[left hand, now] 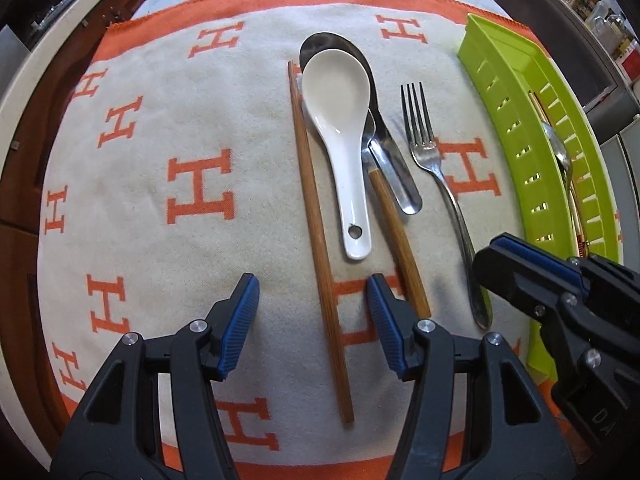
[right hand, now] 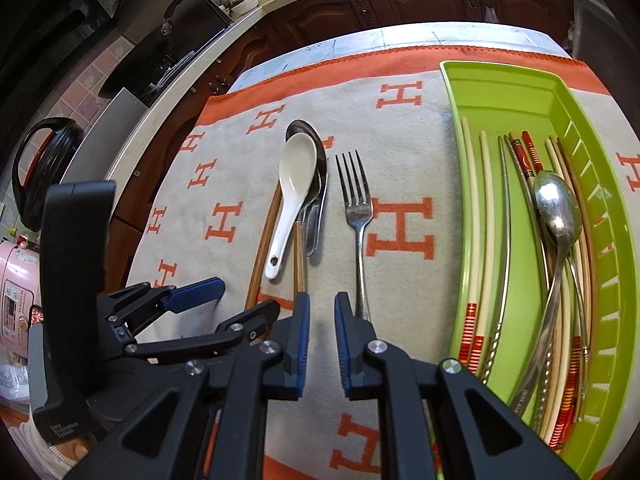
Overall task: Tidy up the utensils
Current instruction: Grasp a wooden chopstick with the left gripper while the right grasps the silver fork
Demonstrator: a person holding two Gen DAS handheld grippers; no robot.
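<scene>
Your left gripper hangs over the cloth with its jaws apart, and the long wooden chopstick lies on the cloth between the two blue pads. The pads do not touch it; there is a gap on each side, and the chopstick passes a little nearer to the right pad. The jaws hold nothing.

I take the white spoon as the landmark. The chopstick lies just left of it, almost parallel, and its far end is beside the bowl of the spoon. The white spoon rests on top of a metal spoon, whose bowl shows behind it. A utensil with a wooden handle comes out from under the white spoon on its right side, and its handle end is just beside your left gripper's right pad. Further right of the white spoon lies the fork, apart from it. Well to the right stands the green tray, with several chopsticks and a metal spoon inside it.

Your right gripper has its jaws nearly closed, with only a narrow slit, and nothing is between them. It stands at the handle end of the fork, which passes just beside its right finger; I cannot tell if they touch.
</scene>
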